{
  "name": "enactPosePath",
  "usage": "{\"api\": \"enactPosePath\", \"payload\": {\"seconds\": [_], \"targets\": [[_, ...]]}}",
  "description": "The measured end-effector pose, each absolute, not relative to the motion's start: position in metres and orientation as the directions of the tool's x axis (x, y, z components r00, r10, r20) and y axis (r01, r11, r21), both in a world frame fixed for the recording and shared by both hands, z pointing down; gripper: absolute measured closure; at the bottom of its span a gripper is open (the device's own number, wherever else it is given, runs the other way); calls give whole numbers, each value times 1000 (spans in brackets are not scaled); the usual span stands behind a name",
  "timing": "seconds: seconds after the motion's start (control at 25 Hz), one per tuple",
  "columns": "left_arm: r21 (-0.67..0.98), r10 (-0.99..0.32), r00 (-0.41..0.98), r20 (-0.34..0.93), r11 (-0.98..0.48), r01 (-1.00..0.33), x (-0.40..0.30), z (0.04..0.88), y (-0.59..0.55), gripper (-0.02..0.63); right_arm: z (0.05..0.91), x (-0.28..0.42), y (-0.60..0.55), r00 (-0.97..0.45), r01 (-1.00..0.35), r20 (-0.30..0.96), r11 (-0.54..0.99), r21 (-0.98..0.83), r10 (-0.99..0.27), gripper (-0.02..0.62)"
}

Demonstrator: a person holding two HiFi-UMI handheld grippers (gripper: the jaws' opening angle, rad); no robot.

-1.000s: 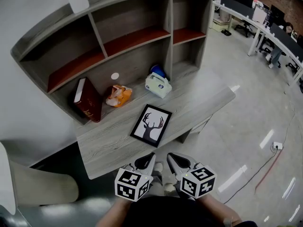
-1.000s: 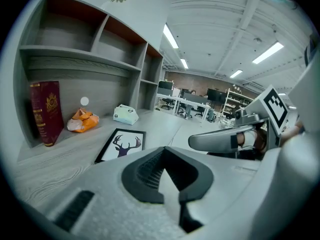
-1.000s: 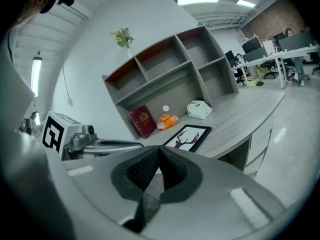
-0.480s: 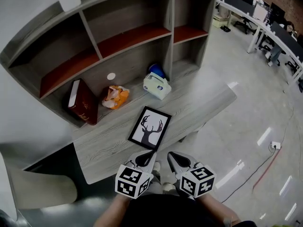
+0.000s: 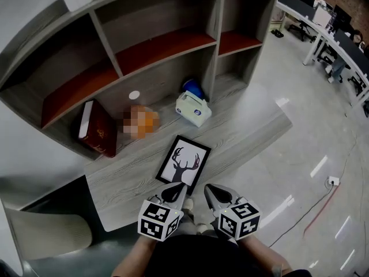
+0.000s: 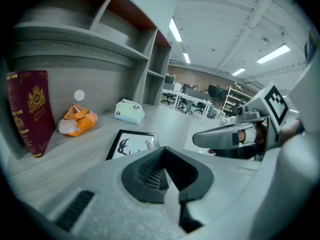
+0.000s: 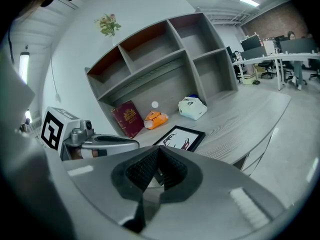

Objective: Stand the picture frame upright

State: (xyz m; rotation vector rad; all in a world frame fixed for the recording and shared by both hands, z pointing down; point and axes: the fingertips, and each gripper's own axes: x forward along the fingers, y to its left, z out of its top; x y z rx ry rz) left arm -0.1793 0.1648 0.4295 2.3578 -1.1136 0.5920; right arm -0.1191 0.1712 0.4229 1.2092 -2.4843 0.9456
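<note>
The head view looks steeply down on the table (image 5: 248,123) and shelf unit (image 5: 214,33) from above. The left gripper view and right gripper view ride low at the table's near edge, facing the shelves (all three share the picture frame (image 5: 183,165)).

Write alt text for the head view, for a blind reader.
A picture frame with a deer silhouette lies flat on a grey desk. The left claw and right claw, both shut, are near its front edge. A red book stands behind.
</note>
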Motion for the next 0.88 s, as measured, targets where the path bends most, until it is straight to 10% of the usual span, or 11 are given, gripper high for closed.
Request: {"api": "enactPosePath", "payload": {"seconds": [0.88], "targets": [[281, -508, 640, 576, -613, -739, -193, 459, 116, 611, 454, -132, 121, -577, -816, 564, 394, -422, -591, 598]]}}
